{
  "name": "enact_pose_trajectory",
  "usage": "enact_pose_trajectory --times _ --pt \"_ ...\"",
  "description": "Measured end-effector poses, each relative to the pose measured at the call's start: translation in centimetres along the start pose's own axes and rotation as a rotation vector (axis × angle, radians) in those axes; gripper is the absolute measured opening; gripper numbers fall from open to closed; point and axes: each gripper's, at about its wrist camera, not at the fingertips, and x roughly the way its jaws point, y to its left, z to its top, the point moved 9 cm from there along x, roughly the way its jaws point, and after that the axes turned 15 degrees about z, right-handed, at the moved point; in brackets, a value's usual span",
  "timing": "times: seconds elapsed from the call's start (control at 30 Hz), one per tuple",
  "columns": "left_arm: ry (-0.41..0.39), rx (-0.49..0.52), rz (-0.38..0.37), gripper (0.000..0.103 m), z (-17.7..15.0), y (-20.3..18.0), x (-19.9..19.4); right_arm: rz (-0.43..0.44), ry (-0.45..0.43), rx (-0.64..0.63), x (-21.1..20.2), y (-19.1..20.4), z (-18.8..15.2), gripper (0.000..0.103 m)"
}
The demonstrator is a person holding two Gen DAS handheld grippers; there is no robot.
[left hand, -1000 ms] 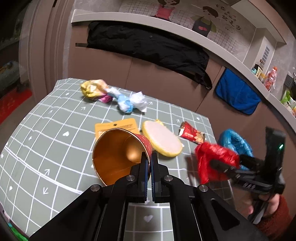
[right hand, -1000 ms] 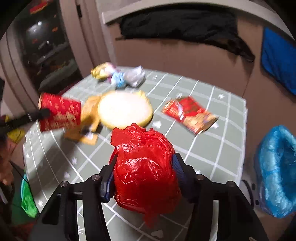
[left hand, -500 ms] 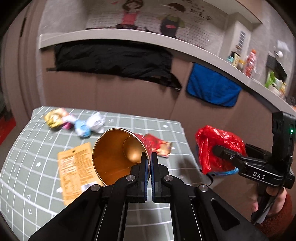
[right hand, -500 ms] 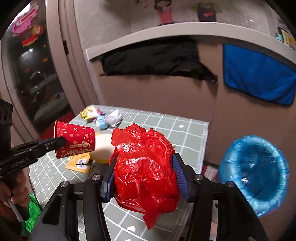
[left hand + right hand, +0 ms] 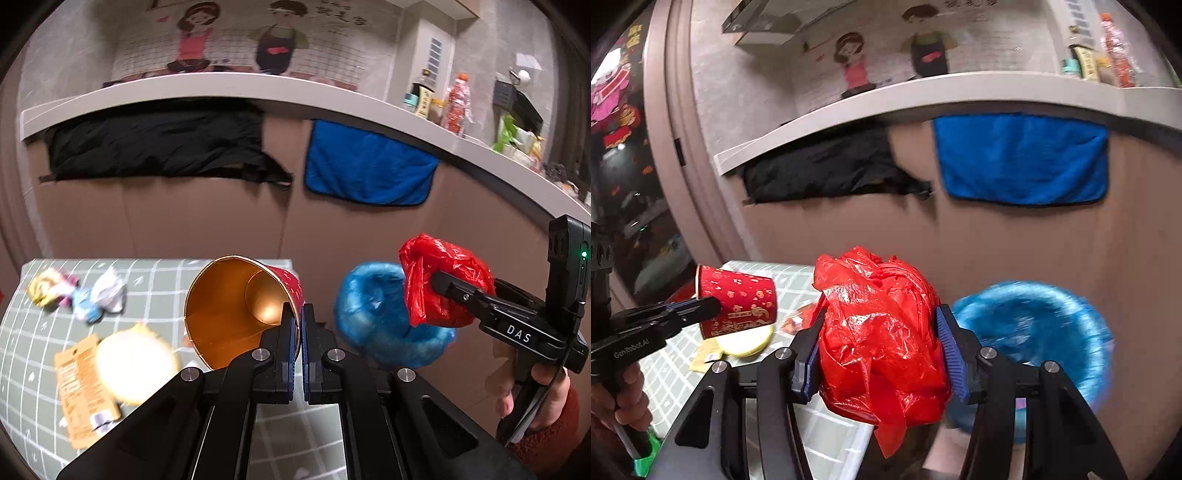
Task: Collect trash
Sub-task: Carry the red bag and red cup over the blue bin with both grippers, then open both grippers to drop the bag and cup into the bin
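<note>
My left gripper [image 5: 298, 321] is shut on the rim of a red paper cup [image 5: 236, 306] with a gold inside, held in the air above the table's far right edge. The cup also shows in the right wrist view [image 5: 737, 302]. My right gripper [image 5: 879, 332] is shut on a crumpled red plastic bag [image 5: 882, 339], held up beside the table, left of a bin lined with a blue bag [image 5: 1034, 332]. In the left wrist view the red bag [image 5: 439, 280] hangs in front of the blue bin [image 5: 380, 317].
On the green checked table [image 5: 155, 280] lie crumpled wrappers [image 5: 77, 295], a round yellow-white lid [image 5: 135, 363] and an orange packet [image 5: 83, 391]. A red snack packet [image 5: 798, 319] lies near the table's edge. A black cloth [image 5: 155, 144] and blue towel [image 5: 365, 170] hang on the wall.
Both grippers have risen and swung right, towards the blue bin, carrying the cup and the red bag. The table trash has slid left and down in view.
</note>
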Motion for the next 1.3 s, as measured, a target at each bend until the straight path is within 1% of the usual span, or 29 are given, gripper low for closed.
enact_pose_trajectory --times 0.1,0.23,0.4,0.57,0.67,0.8,1.03,1.13,1.3 --pt "-0.018 0.025 -0.038 0.003 1.1 -2.6 0.6 -0.056 -0.030 0.003 -1.5 -2.3 0.5 0.051" --pt "-0.032 0.050 -0.101 0.003 2.1 -6.3 1.9 -0.100 -0.056 0.022 -3.1 -5.1 0.9 0.051" --pt "-0.018 0.091 -0.150 0.003 2.4 -10.1 4.1 -0.173 -0.078 0.020 -4.6 -7.9 1.3 0.051" --pt "0.018 0.109 -0.189 0.003 1.8 -13.0 6.5 -0.216 -0.077 0.052 -4.9 -11.0 1.4 0.051" --pt "0.050 0.115 -0.202 0.003 1.1 -14.2 8.1 -0.231 -0.067 0.075 -4.8 -12.7 1.0 0.051" --pt "0.085 0.122 -0.199 0.003 0.4 -15.1 10.2 -0.238 -0.047 0.107 -4.0 -14.8 0.1 0.051" --pt "0.141 0.122 -0.201 0.003 -0.5 -16.3 12.9 -0.237 -0.021 0.146 -2.7 -17.1 -1.3 0.051" --pt "0.156 0.124 -0.207 0.003 -0.8 -16.9 13.6 -0.234 -0.008 0.158 -2.0 -17.9 -1.7 0.051" --pt "0.158 0.136 -0.219 0.003 -0.7 -17.9 14.4 -0.234 0.008 0.173 -1.2 -18.8 -2.4 0.051"
